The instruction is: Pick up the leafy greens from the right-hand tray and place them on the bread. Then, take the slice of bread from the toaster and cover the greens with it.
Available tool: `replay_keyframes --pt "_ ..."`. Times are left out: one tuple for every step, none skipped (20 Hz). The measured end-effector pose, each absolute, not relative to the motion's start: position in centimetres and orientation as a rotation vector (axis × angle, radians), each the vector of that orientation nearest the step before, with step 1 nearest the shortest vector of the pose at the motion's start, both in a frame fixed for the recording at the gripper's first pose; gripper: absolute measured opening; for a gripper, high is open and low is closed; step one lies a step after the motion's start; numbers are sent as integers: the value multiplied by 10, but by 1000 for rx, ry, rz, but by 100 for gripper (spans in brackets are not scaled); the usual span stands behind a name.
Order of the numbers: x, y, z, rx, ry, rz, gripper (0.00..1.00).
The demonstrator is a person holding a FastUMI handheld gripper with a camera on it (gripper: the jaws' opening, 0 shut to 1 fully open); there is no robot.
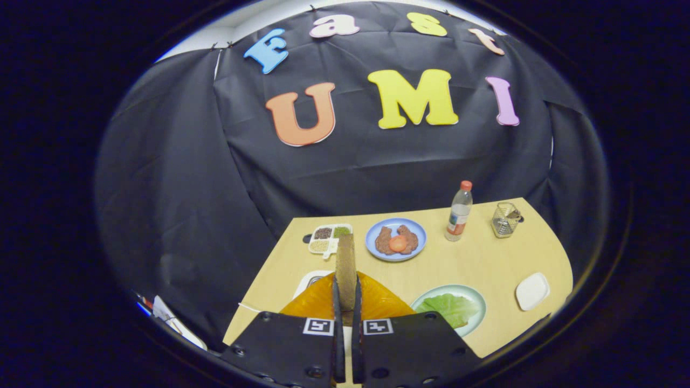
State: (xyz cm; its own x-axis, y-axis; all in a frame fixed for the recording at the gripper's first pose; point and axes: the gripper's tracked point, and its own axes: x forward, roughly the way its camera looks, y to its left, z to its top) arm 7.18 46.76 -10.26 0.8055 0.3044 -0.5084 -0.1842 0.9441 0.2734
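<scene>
My gripper is shut on a brown slice of bread, which stands upright and edge-on between the fingers. Right below the slice sits the glossy orange toaster, partly hidden by the gripper body. A white rim peeks out behind the toaster's left side. To the right of the fingers, a leaf of green lettuce lies on a pale green plate. I cannot tell whether any bread lies under the leaf.
Beyond the slice stand a white divided tray of grains and a blue plate holding brown food with an orange round piece. Farther right are a clear bottle, a small wire holder and a white square dish.
</scene>
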Motion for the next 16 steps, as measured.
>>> replay_keyframes --pt "73 452 -105 224 575 250 5" --pt "75 436 -107 241 574 244 5" --pt "78 426 -115 257 579 241 5" --pt "79 413 -123 267 587 226 5" --pt "81 400 -135 274 598 210 5" --pt "82 390 -147 276 606 195 5" --pt "82 382 -159 281 623 187 5" --pt "81 376 -174 286 645 180 5" --pt "81 370 -186 297 664 174 5" --pt "81 365 -197 298 678 161 5" --pt "82 359 -208 299 686 153 5" --pt "84 354 -218 298 696 143 5" --pt "85 351 -230 297 706 135 5" --pt "85 348 -241 296 714 130 5" --pt "86 346 -253 295 725 126 5" --pt "86 347 -263 301 735 130 5"
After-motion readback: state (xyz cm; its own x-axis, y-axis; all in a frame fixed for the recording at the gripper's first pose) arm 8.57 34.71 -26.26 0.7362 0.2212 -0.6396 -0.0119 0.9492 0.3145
